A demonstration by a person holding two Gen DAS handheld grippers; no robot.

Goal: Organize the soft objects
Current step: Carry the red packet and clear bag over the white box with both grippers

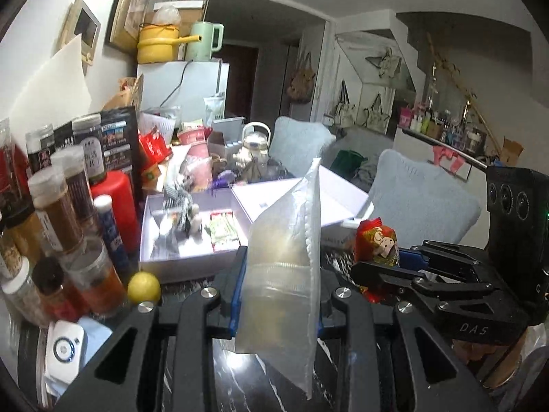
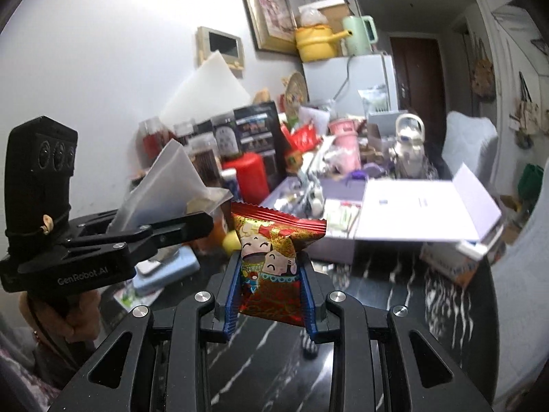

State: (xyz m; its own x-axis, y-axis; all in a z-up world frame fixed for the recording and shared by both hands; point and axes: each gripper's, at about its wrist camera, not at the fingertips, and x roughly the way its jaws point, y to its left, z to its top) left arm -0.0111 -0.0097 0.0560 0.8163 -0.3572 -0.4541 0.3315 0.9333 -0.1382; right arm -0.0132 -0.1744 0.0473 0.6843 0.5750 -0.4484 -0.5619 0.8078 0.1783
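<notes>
Nearest: left gripper point(image 1: 278, 304) clamped on a frosted translucent pouch point(image 1: 286, 271) — soft, crinkly, standing upright above a glossy black marble-veined table point(image 1: 247, 377). Right gripper point(image 2: 268, 286) pinching a shiny red-and-gold snack packet point(image 2: 274, 257), crimped along its top edge. Beyond, an open white cardboard box point(image 1: 171, 264) holding small packets and what looks like striped fabric, blurred. Alongside, capped spice jars point(image 1: 58, 206), a yellow ball point(image 1: 144, 286). Farther back, pale blue knitted cushions point(image 1: 422, 202), a yellow enamel pot point(image 1: 158, 43).
</notes>
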